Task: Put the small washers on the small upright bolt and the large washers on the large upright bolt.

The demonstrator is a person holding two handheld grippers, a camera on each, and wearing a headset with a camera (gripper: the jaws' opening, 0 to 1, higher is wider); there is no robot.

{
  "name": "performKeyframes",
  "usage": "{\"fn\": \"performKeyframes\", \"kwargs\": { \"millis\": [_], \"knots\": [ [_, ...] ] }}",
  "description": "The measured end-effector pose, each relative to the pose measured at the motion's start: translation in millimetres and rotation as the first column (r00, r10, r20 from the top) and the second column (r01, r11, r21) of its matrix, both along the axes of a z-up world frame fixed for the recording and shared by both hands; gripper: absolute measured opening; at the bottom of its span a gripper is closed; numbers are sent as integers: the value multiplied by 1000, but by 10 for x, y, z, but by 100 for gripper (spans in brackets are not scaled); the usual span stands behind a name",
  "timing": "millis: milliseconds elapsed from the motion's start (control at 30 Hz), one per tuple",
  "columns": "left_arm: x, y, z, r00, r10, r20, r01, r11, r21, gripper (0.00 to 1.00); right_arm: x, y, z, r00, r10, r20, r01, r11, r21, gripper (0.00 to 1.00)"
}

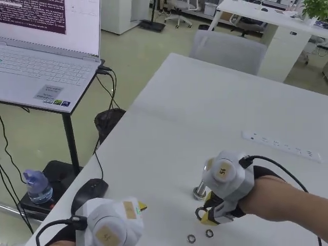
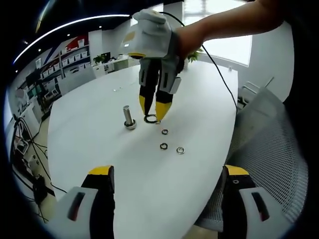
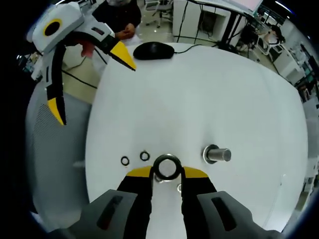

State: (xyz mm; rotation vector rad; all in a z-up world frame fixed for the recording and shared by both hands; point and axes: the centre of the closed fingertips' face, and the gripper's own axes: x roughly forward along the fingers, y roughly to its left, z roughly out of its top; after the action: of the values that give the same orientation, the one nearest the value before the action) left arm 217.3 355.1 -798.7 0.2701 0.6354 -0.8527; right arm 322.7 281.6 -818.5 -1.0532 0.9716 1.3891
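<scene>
Right gripper view: the right gripper pinches a large washer by its rim between narrow jaws. The ring is held flat, probably so that its hole can drop over the upright bolt just beside it. Three small washers lie loose on the white table near the jaw tips, none yet on a bolt. The left gripper hangs well apart, its jaws wide and empty, likely idle. Head view: a round label on the right gripper bears a two-digit number, seemingly 54. The laptop stickers are too small to read.
</scene>
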Motion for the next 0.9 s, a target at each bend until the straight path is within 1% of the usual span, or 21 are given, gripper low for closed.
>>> {"fn": "performKeyframes", "kwargs": {
  "millis": [67, 100, 200, 300, 367, 400, 500, 700, 900],
  "knots": [
    [35, 11, 21, 1000, 13, 16, -13, 1000, -2, 92, 66, -47, 50, 1000, -10, 8, 10, 1000, -3, 21],
    [46, 16, 34, 1000, 17, 18, -17, 1000, -10, 92, 94, -63, 67, 1000, -12, 9, 13, 1000, -3, 21],
    [63, 26, 45, 999, 25, 20, -24, 1000, -16, 92, 204, -114, 137, 1000, -20, 21, 20, 1000, -6, 21],
    [64, 27, 54, 1000, 18, 23, -18, 1000, -17, 91, 314, -154, 193, 999, -40, 25, 40, 999, -4, 21],
    [66, 20, 59, 1000, 18, 25, -17, 1000, -20, 91, 346, -159, 216, 999, -44, 29, 44, 999, 0, 21],
    [62, 14, 57, 1000, 19, 20, -19, 1000, -22, 91, 368, -160, 224, 998, -48, 32, 48, 999, 2, 21],
    [61, -1, 46, 1000, 16, 17, -16, 1000, -22, 91, 408, -147, 231, 998, -54, 38, 54, 999, 8, 21],
    [51, -28, -14, 1000, 6, 2, -6, 1000, -11, 90, 515, -64, 234, 997, -64, 47, 63, 998, 23, 21],
    [97, -38, -9, 1000, 6, 0, -6, 1000, -11, 90, 634, 18, 220, 996, -70, 50, 69, 997, 28, 21]
  ]
}}
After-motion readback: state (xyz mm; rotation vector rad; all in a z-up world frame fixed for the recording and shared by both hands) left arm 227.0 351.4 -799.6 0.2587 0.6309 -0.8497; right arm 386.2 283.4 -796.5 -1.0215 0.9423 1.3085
